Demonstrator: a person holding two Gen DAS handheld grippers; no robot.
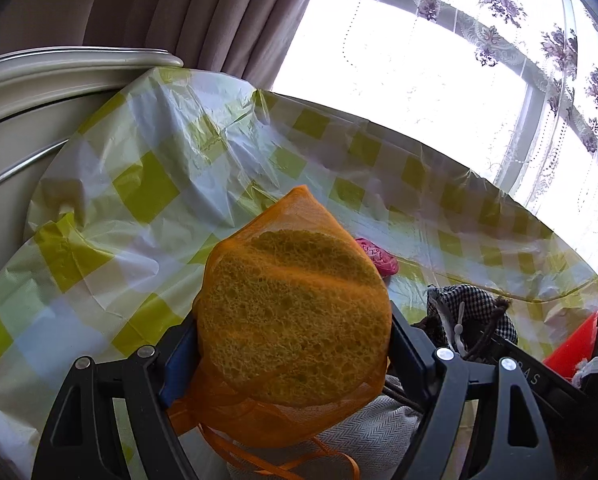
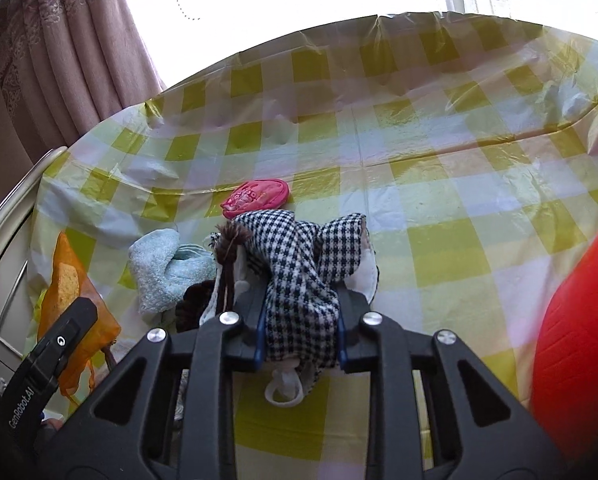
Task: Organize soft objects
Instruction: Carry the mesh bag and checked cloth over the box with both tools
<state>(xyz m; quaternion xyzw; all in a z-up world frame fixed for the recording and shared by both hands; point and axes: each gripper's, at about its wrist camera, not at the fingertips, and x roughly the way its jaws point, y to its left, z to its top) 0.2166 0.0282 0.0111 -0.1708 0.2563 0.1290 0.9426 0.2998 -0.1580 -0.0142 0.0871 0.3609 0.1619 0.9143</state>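
- The left gripper is pinching a yellow sponge in its orange mesh bag, jaws spread wide around it and pressing both sides, the whole thing lifted above the checked tablecloth.
- The right gripper has its jaws squeezed tight on a checked cloth item, which lies bunched on the table just beyond the fingertips.
- Just beside it lie a light blue towel and a pink pouch, both untouched.
- Looks like the pick-up step: each hand has one soft thing.
- A red container sits at the right edge, possibly the drop spot.
- Next, I'd say: lift the cloth clear without dragging its neighbours, then carry both across.
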